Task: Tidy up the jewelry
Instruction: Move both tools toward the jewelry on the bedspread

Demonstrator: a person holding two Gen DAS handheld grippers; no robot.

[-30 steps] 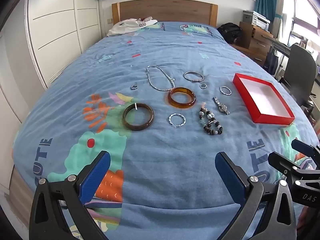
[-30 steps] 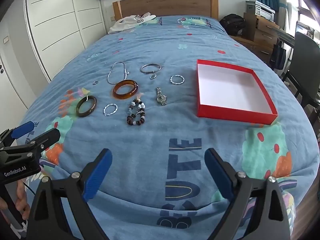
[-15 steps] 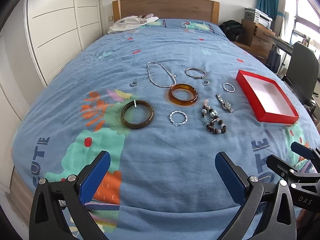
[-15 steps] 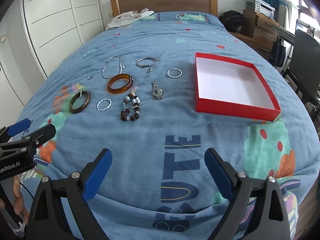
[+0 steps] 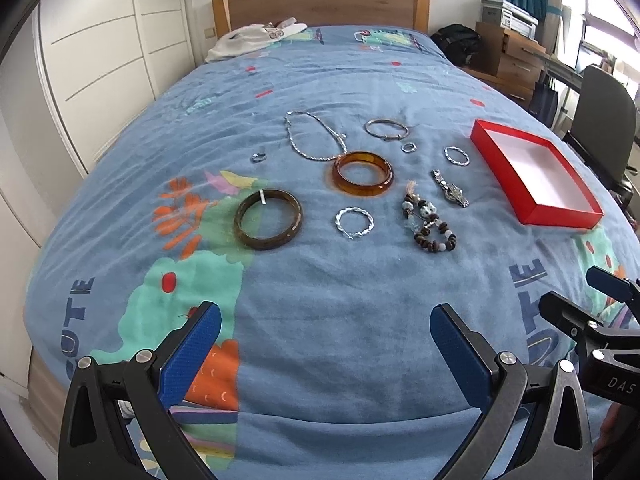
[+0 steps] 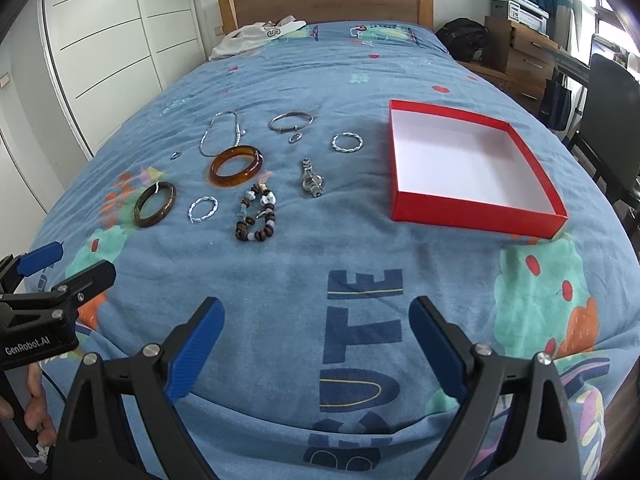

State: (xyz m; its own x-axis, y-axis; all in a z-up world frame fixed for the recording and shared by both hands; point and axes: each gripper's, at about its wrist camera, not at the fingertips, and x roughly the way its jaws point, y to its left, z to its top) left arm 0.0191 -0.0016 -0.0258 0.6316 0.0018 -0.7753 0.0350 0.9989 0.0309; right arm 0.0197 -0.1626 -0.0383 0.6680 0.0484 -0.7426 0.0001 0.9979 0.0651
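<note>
Several jewelry pieces lie on the blue bedspread: a dark bangle [image 5: 268, 219] [image 6: 155, 203], an amber bangle [image 5: 363, 172] [image 6: 236, 166], a twisted silver ring [image 5: 354, 222], a beaded bracelet [image 5: 428, 224] [image 6: 256, 220], a watch [image 5: 450, 193] [image 6: 312, 178], a silver chain [image 5: 312, 140] and a thin silver bangle [image 5: 386, 129]. An open red box [image 5: 560, 210] [image 6: 476, 220] with a white inside lies to their right. My left gripper [image 5: 326, 342] and right gripper [image 6: 316, 332] are open and empty, over the near bed edge.
A white garment [image 5: 256, 38] lies by the wooden headboard [image 6: 324, 0]. White wardrobes [image 5: 100, 60] stand along the left. A wooden drawer unit [image 6: 520, 52] and a dark chair [image 6: 612, 120] stand to the right of the bed.
Both grippers have moved a little forward and the view has tilted, so the jewelry and box sit lower and nearer. Nothing was picked up.
</note>
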